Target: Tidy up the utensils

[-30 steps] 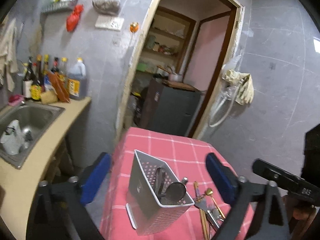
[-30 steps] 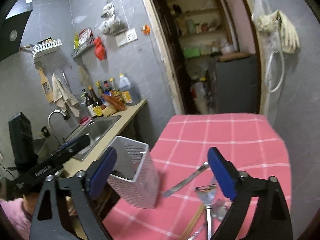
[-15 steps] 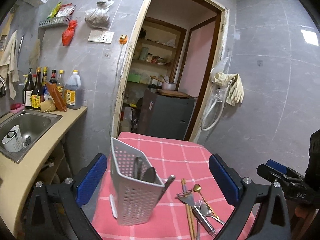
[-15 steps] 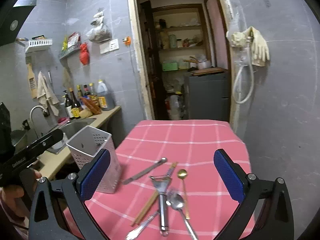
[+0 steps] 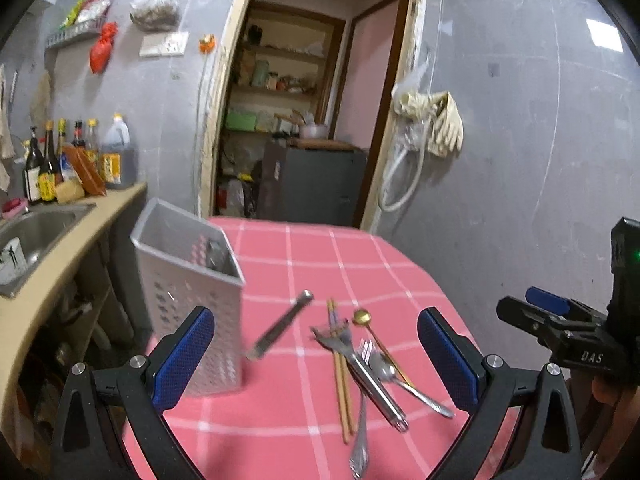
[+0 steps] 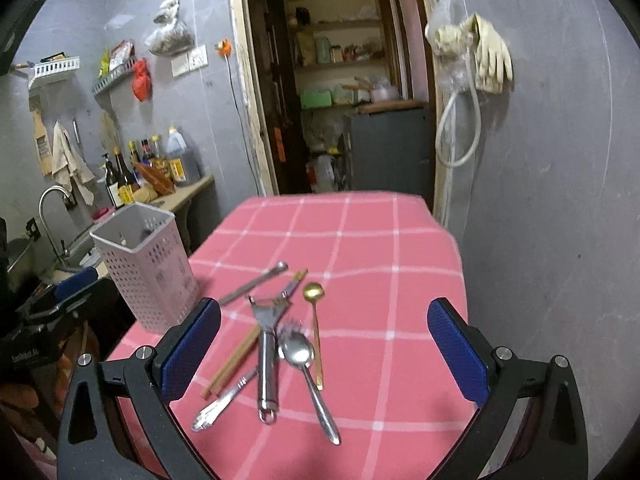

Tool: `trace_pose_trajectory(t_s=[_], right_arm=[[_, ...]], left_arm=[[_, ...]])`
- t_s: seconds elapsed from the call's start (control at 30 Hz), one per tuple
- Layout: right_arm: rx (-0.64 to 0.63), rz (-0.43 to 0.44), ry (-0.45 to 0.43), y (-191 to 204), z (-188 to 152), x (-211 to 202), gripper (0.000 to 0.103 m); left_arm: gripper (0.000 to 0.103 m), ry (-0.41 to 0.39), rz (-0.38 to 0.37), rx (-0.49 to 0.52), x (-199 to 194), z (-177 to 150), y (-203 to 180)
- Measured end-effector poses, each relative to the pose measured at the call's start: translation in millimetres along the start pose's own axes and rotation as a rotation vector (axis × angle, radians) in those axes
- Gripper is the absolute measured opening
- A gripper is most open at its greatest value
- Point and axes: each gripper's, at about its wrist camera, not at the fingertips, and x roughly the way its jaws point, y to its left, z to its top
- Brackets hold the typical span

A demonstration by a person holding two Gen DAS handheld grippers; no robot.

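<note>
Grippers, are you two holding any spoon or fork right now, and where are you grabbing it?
Nothing is held. The left gripper and right gripper are both open above the utensils.

both cameras look forward along their own tool's fingers, from above the near edge of the tabletop (image 6: 420, 264) toward the doorway (image 6: 340, 88) past its far edge. the left view sits nearer the left edge, close beside the white holder (image 5: 192, 292); the right view sits nearer the middle. both share the holder, the loose utensils (image 6: 276, 344) and the sink counter (image 5: 60, 248).
</note>
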Motion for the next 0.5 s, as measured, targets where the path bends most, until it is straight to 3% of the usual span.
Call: trace_pose_trajectory(t_s=[0.5], right_arm=[[0.033, 0.070, 0.207, -29, -46, 63, 0.101]], left_arm=[[0.102, 0.271, 0.011, -0.156, 55, -53, 0]])
